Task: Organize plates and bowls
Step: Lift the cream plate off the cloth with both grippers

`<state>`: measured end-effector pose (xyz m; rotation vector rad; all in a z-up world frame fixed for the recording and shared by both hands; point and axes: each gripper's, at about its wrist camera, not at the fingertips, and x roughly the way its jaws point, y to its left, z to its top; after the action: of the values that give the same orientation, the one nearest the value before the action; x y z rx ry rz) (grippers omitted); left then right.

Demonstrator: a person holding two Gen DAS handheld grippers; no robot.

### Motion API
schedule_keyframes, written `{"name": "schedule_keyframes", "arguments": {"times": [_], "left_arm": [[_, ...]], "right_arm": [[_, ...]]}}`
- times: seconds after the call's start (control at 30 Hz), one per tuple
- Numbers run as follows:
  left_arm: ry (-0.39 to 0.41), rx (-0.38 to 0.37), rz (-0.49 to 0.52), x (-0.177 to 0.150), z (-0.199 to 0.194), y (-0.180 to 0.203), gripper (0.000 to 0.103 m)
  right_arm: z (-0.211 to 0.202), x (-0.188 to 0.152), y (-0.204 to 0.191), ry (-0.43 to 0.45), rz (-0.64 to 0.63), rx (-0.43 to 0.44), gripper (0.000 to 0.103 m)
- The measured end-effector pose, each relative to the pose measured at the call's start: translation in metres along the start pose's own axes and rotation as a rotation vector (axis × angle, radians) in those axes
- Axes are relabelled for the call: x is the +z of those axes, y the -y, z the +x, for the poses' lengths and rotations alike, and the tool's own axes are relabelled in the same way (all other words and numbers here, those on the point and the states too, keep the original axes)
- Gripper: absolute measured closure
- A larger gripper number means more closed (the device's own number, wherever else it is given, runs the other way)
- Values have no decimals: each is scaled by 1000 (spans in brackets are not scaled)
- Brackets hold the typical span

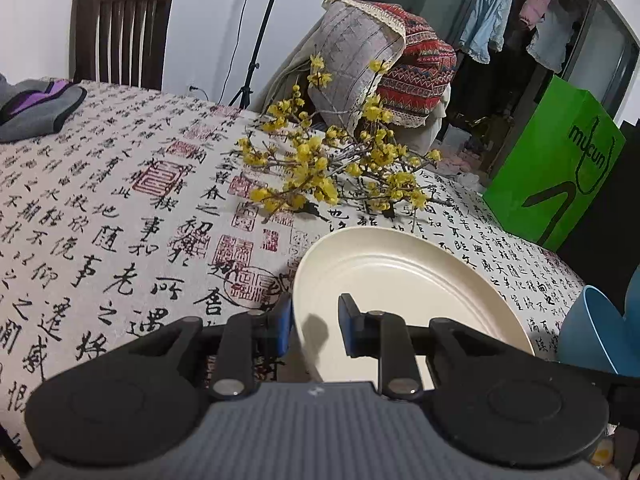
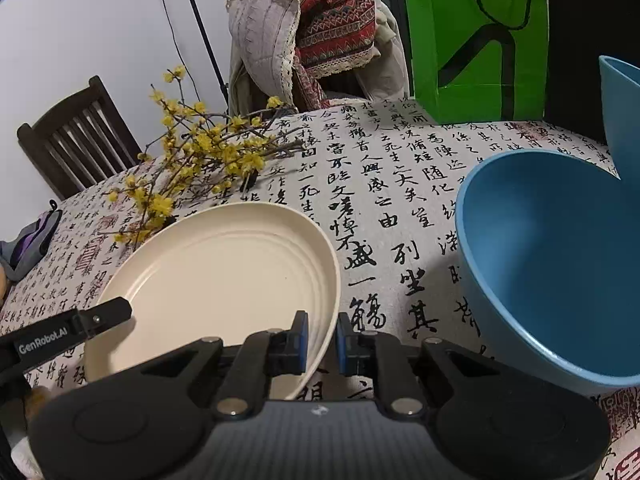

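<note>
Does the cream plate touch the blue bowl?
Apart. In the right wrist view, bare tablecloth lies between the cream plate and the blue bowl.

I see one table [image 1: 120, 208], covered by a pale cloth printed all over with black calligraphy and red seal stamps. A cream plate [image 2: 224, 264] is at my near edge, and I cannot tell whether it lies flat on the cloth. Just beyond it a spray of bare twigs with yellow blossoms [image 1: 320, 168] lies on the cloth. To the right of the plate a blue bowl [image 2: 560, 256] rests on the table. At the far left corner I see a folded grey and purple cloth [image 1: 36, 108].
</note>
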<state>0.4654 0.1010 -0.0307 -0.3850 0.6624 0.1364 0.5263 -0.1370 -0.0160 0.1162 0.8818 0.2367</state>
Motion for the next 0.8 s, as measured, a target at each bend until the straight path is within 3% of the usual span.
{"name": "schedule_keyframes", "arguments": {"times": [0.8], "left_arm": [[105, 21, 106, -1, -81, 5, 78]], "right_arm": [[-59, -14, -13, 90, 17, 88, 89]]}}
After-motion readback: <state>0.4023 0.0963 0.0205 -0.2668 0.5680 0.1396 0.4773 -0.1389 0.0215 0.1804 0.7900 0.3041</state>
